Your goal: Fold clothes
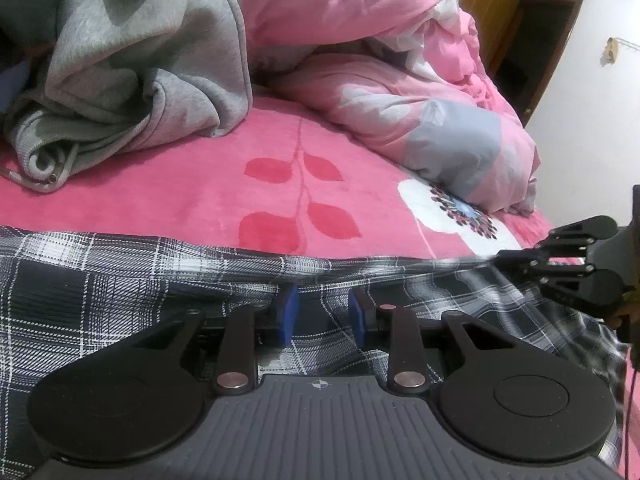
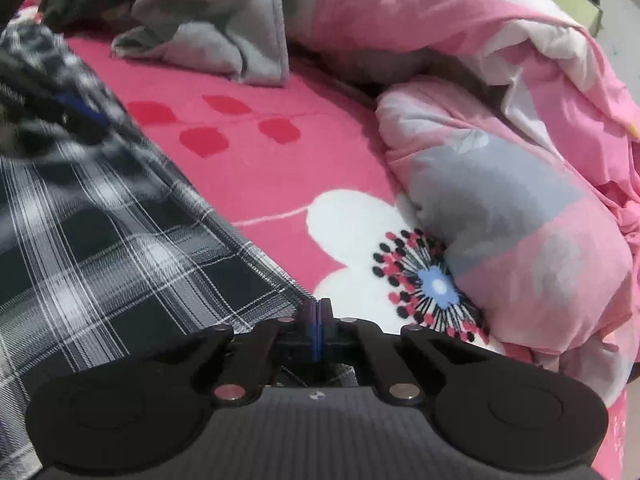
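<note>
The left gripper (image 1: 320,312) was found partly parted, its blue pads (image 1: 289,312) set either side of a raised fold of the plaid shirt (image 1: 120,280); whether the pads pressed on that fold could not be told. The right gripper (image 2: 318,320) was found with its jaws brought fully together on the shirt's edge, the plaid shirt (image 2: 120,248) being pulled taut from that point toward the left of the right wrist view. In the left wrist view the right gripper (image 1: 576,264) was seen at the right margin, at the shirt's far edge. The shirt was spread across the near part of the pink floral blanket (image 1: 200,192). A crumpled grey hoodie (image 1: 140,60) was noted well beyond the shirt on the left, and a bunched pink duvet (image 1: 420,100) beyond it on the right, its end resting near the white flower print (image 2: 352,232). Between shirt, hoodie and duvet a bare stretch of blanket was observed. A wooden cabinet (image 1: 516,32) was recorded past the duvet against the wall.
</note>
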### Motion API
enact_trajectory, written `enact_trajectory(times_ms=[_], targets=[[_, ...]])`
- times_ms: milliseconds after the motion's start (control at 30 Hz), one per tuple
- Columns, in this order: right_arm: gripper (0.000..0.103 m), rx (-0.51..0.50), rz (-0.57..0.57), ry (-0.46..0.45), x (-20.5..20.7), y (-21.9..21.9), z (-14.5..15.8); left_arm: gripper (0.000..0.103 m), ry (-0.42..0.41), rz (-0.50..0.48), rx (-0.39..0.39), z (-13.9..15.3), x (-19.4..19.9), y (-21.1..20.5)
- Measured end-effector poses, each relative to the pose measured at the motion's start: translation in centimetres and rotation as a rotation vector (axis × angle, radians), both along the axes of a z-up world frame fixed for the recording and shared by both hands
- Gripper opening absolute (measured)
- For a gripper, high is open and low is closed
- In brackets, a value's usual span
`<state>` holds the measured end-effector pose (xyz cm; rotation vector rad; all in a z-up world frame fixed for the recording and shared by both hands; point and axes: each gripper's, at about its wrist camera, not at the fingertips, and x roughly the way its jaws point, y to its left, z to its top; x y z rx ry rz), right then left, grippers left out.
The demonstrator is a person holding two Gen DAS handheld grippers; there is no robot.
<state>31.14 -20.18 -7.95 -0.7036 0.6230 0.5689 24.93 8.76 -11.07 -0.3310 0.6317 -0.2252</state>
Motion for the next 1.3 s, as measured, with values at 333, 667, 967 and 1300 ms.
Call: enact_trajectory(times_ms=[333, 667, 967, 1300], targets=[[0.004, 0.749, -0.528, 0.269, 6.3, -11.1, 0.0, 0.029, 0.003, -0.004, -0.007, -0.2, 0.0, 0.1], [0.008, 0.898, -0.843, -0.039, -5.1, -25.7, 8.6, 0.030, -0.058, 0.009, 0.014, 1.7, -1.0, -0.4], [0.029, 0.642, -0.835, -0.067, -8.6, -26.4, 6.3, 0.030, 0.000, -0.047, 0.010, 4.0, 1.1, -5.1], [0.048, 0.155, -0.486, -0.099, -8.8, -19.6, 0.6, 0.031, 0.013, -0.056, -0.012, -0.1, 3.9, -6.9]])
